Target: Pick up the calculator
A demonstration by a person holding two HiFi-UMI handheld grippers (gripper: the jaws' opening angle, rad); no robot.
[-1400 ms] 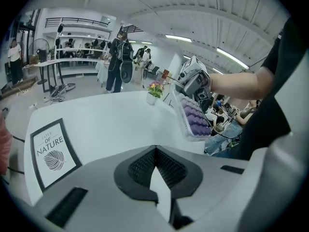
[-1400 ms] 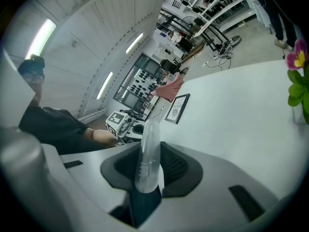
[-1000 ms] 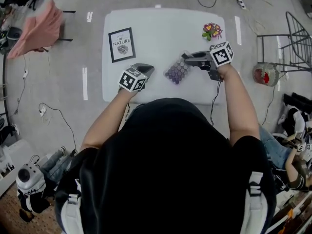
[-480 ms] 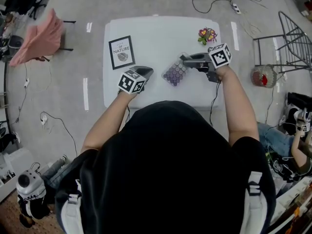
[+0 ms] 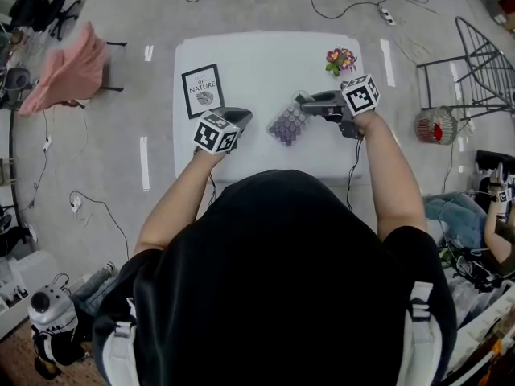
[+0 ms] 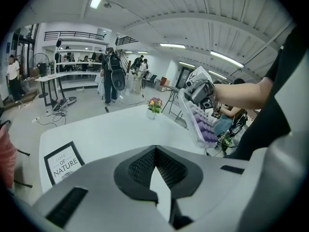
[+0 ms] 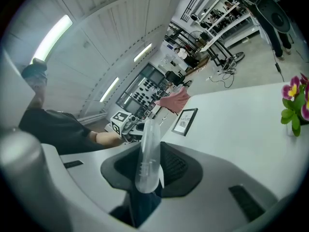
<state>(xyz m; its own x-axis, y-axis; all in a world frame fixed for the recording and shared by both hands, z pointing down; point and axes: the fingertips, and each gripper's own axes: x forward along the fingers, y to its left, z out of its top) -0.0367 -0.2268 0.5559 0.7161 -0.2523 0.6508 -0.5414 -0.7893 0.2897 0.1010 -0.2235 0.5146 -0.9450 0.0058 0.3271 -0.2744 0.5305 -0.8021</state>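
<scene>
Count: two grippers, one calculator, one framed print, one flower pot, one table.

The right gripper was clamped on the calculator. Its jaws pressed on one edge of the clear case, which ran edge-on between the pads in the right gripper view. The rest of the calculator, with its purple keys, projected past the jaw tips toward the other gripper. It was tilted and hung clear of the table.

The left gripper had its jaw tips together with nothing between them. It hovered over the near part of the table, apart from the calculator, which was off to its right and higher.

The framed print lay flat just beyond the left gripper. The flower pot stood just beyond the right gripper, near the table's far corner.

The table was white and rectangular. It stood on a grey floor marked with white tape strips and crossed by cables. A pink cloth was draped over a chair well off to the left gripper's side. A wire frame stood on the right gripper's side. The left gripper view showed a bright hall with strip lights and people standing in the distance.
</scene>
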